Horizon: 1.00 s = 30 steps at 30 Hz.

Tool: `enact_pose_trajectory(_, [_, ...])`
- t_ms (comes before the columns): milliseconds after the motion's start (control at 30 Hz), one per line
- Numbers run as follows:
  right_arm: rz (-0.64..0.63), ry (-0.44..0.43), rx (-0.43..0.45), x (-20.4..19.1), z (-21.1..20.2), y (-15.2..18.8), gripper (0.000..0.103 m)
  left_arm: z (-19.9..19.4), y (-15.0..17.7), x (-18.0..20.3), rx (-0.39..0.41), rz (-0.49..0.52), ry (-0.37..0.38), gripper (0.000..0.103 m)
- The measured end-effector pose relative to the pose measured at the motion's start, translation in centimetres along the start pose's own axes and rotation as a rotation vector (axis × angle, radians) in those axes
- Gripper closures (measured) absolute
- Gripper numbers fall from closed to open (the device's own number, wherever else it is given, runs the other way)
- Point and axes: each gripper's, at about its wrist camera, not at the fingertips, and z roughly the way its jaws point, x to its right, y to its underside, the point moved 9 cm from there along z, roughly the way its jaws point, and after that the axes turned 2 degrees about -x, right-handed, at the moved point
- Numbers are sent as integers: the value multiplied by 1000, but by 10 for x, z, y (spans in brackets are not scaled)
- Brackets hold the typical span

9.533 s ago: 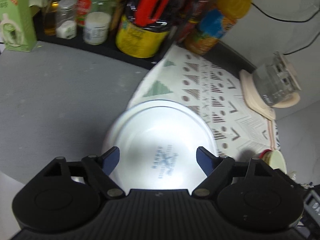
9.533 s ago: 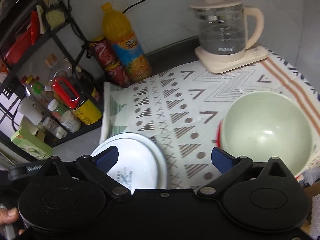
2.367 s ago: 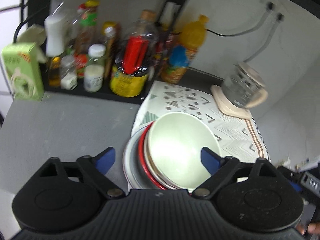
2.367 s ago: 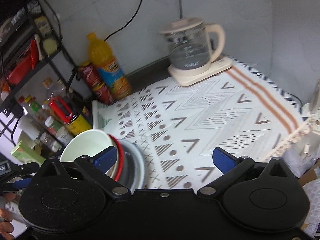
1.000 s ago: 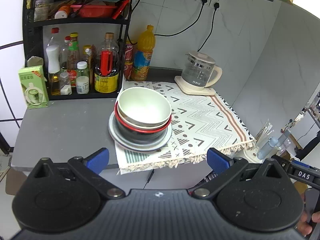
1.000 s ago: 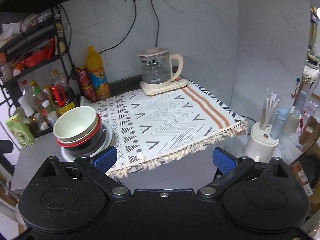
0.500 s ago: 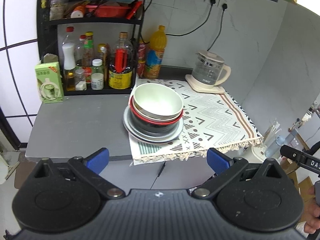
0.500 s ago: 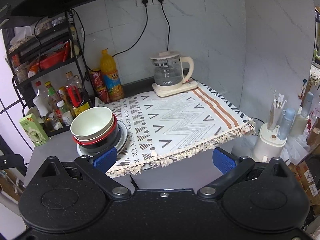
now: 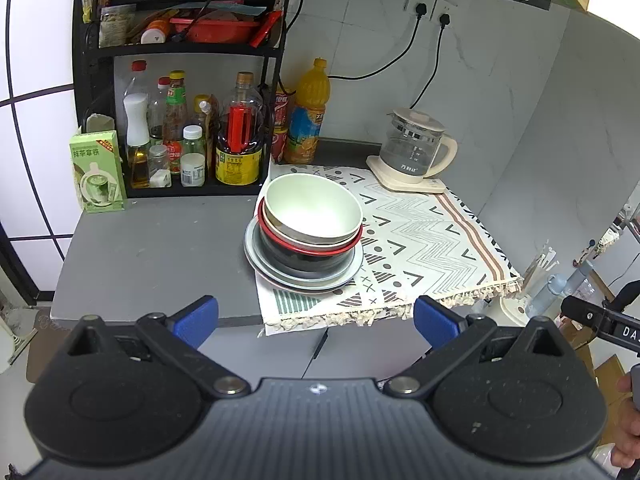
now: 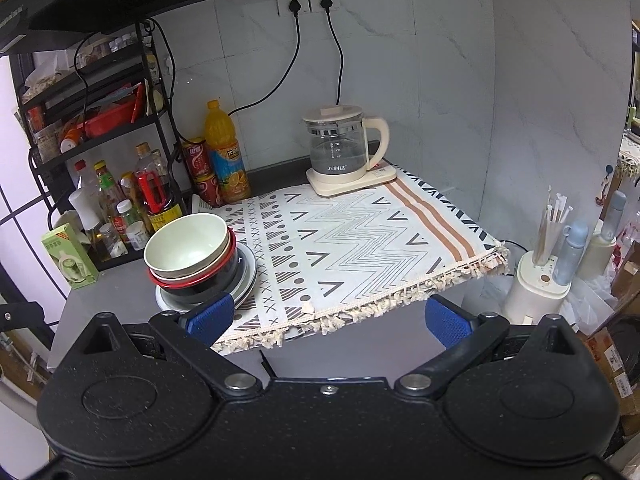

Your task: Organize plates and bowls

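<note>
A stack stands at the left edge of the patterned cloth (image 9: 420, 236): a pale green bowl (image 9: 312, 210) on top, nested in a red-rimmed black bowl (image 9: 308, 254), on a grey plate (image 9: 260, 264). The stack also shows in the right wrist view, with the green bowl (image 10: 186, 246) and the plate (image 10: 248, 276). My left gripper (image 9: 316, 318) is open and empty, well back from the counter. My right gripper (image 10: 326, 318) is open and empty, also off the counter's front edge.
A black rack with bottles and jars (image 9: 192, 136) stands at the back left, a green carton (image 9: 98, 172) beside it. An orange juice bottle (image 9: 308, 116) and a glass kettle (image 9: 412, 148) stand at the back wall. A white holder with straws (image 10: 540, 276) stands right of the counter.
Both grippers have drawn further back and up from the counter, so the stack looks smaller. The stack has not moved in the last second.
</note>
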Motion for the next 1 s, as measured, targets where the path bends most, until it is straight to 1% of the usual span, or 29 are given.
enact_pose_trajectory(100, [-5,-1,-5,1,-1,1,1,2,1,4,2,6,7,0])
enact_pose_trajectory(200, [-7,3,-7,3,-2,2,1,7,2,5,-4,15,-3,0])
enact_pose_trajectory(733, [-13,8,-18,13,0,6,1,17,3,11,-10,11,2,0])
enact_pose_trajectory(933, [-7,10,-17,15,3,6,1,21,1,12,-17,-5,10,0])
enact_pose_trajectory(1000, [6,-3,-24,14,4,5,1,24,1,13,-22,-10,13,0])
